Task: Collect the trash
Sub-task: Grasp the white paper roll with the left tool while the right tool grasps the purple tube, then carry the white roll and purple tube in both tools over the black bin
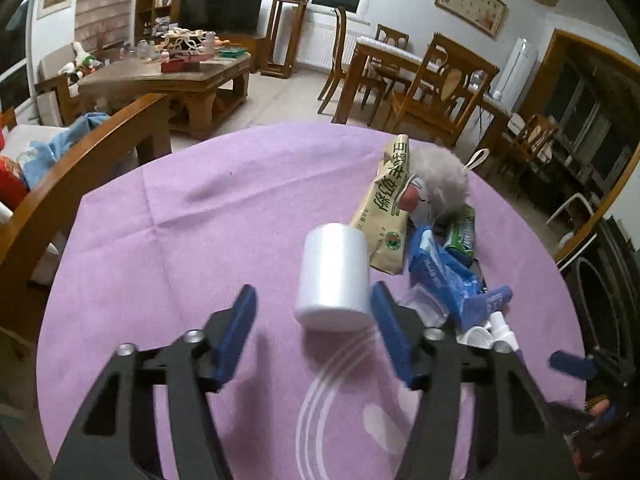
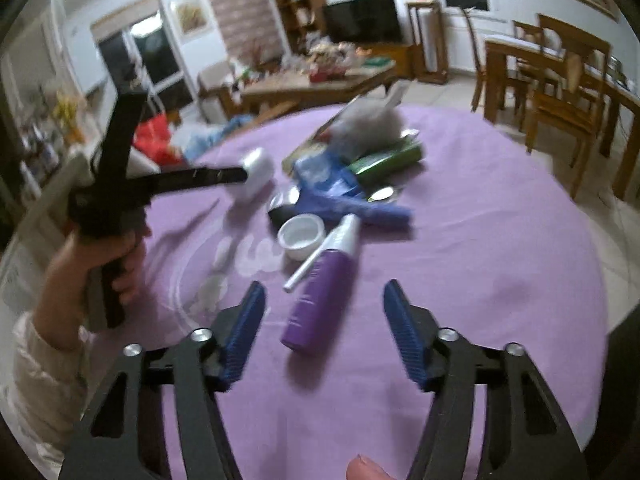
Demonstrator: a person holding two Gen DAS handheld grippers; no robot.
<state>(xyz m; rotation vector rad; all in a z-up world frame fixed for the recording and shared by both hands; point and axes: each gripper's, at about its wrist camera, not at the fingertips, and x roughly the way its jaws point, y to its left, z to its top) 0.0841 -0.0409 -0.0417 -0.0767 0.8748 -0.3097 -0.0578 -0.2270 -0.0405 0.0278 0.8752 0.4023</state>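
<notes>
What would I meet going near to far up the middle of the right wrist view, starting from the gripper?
Right gripper, open over the cloth → purple bottle → white cap → blue plastic bag → green packet → grey fluffy ball.

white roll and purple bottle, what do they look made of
White roll: likely thin plastic film or bags wound tight; glossy, faintly translucent sheen. Purple bottle: probably plastic, smooth satin body with a white top; blur leaves it open.
</notes>
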